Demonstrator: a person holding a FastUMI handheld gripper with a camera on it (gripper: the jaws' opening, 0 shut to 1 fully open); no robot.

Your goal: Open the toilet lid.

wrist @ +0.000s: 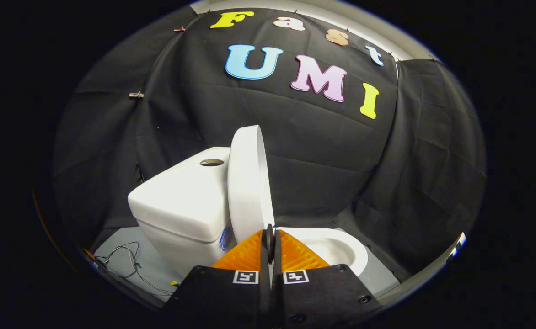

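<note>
The toilet lid (249, 183) stands raised, nearly upright against the tank (181, 201), at twelve o'clock just beyond the fingertips. The gripper (270, 237) has its fingers pressed together with nothing visibly between them. The open bowl (341, 249) lies at two o'clock; thin wires (126, 260), probably cables, trail at nine.

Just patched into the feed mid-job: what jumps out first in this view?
The white toilet lid stands raised, nearly upright, leaning toward the tank, just beyond the fingers. The hand-held gripper is shut on nothing, its fingers pressed together just short of the lid's lower edge. The open bowl lies beyond the fingers, on the side away from the tank.
</note>
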